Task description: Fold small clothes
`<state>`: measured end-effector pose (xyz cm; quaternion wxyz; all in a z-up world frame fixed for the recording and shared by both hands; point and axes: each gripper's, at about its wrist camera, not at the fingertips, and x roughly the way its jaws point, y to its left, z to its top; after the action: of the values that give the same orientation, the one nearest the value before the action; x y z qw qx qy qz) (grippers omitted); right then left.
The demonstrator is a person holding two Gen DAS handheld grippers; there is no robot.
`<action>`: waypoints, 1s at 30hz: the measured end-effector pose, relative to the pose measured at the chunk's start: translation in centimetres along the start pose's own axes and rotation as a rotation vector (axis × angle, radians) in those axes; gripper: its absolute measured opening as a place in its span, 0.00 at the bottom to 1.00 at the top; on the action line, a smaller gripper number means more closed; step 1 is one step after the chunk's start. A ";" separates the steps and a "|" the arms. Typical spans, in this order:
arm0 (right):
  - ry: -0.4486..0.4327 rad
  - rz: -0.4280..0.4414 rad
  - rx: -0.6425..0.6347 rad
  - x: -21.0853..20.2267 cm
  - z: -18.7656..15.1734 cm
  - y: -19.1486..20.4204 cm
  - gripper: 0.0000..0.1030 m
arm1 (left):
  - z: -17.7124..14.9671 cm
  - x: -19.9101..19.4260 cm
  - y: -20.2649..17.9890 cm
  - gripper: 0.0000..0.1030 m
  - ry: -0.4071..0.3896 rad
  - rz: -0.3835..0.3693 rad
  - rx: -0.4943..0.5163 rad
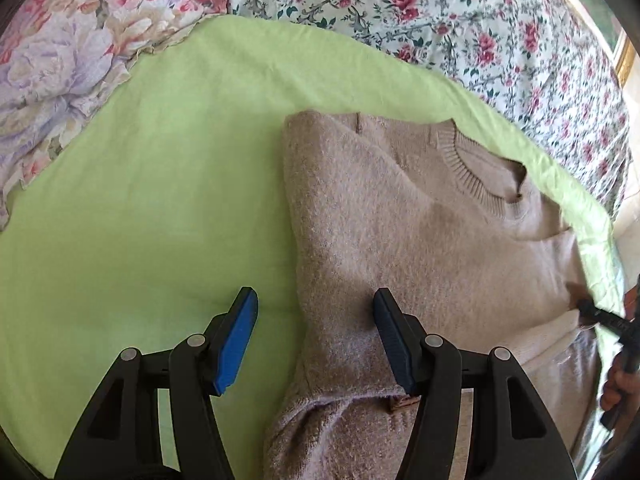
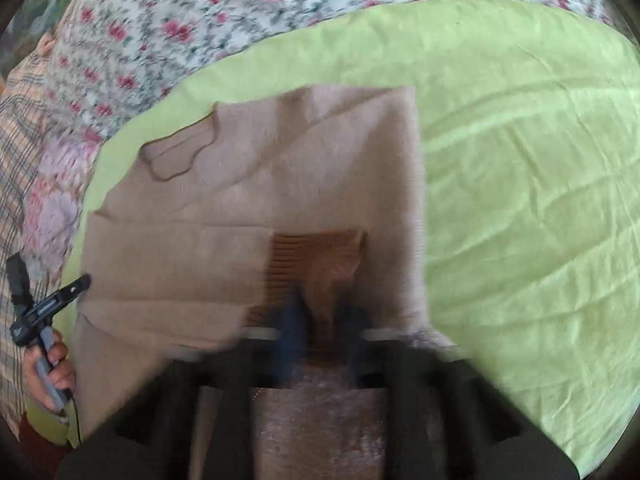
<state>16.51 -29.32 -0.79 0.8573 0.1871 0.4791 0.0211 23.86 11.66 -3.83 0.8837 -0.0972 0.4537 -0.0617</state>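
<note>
While lengthwise toward both claws, sweater [image 1: 400,240] collar faces away.

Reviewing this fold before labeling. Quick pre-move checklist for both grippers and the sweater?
1. Left gripper open, holding nothing: ok.
2. Right gripper shut on sweater cuff: appears ok, view blurred.
3. Sweater's left side already folded in: ok.
4. Sweater fully on green sheet: not ok, its right edge reaches the sheet's border.
5. Collar lying flat: ok.
6. Grip depth on cuff: cannot tell.
</note>
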 end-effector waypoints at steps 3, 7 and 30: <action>-0.144 -0.011 -0.062 -3.0 1.1 1.4 0.07 | 0.1 -0.1 -0.6 0.59 -0.018 0.035 0.022; -0.074 -0.104 -0.068 -0.5 0.9 0.5 0.07 | -0.3 0.4 -1.3 0.58 -0.032 0.081 0.065; 0.172 -0.006 -0.394 -9.6 -19.4 12.2 0.30 | -16.8 -12.8 1.3 0.58 0.069 0.001 0.113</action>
<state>-3.02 -14.22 2.03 0.8333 0.0119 0.5378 0.1276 2.77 13.45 -3.60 0.8716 -0.0448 0.4799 -0.0901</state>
